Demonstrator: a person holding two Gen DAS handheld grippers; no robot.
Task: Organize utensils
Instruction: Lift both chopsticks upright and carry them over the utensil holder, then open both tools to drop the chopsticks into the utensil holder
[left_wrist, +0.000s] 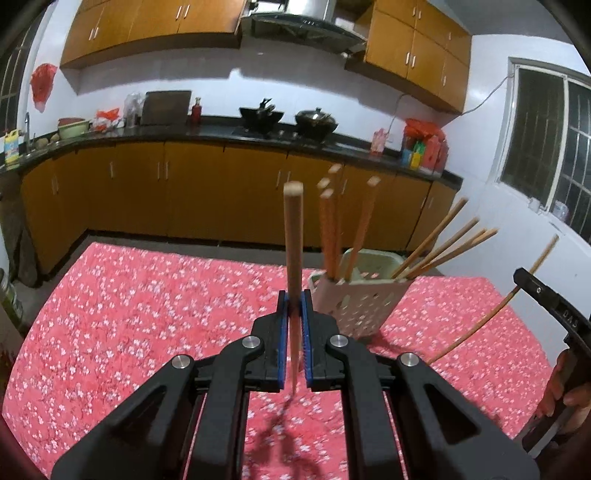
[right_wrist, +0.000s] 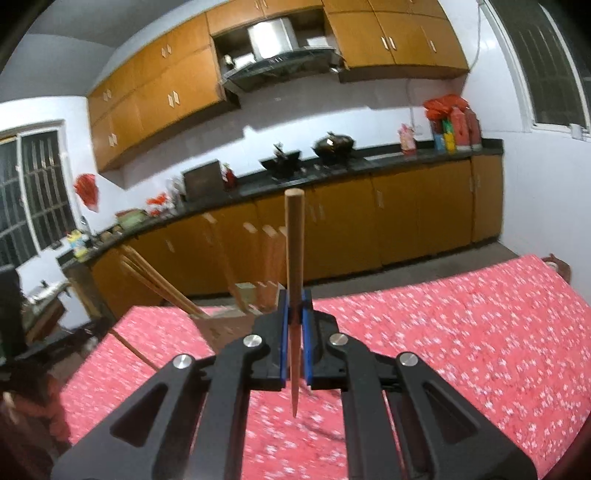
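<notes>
Each tool, left (left_wrist: 294, 302) and right (right_wrist: 294, 304), grips one chopstick (left_wrist: 294, 236) upright (thin end down); lower both slowly, straight into the holder (left_wrist: 360, 291).

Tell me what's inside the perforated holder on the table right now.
The holder has chopsticks standing upright at its left and more chopsticks leaning out to the right. Its wall hides their lower ends and the bottom, so anything else inside can't be seen.

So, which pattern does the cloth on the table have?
Red tablecloth with small white flowers, clearest in the left wrist view.
</notes>
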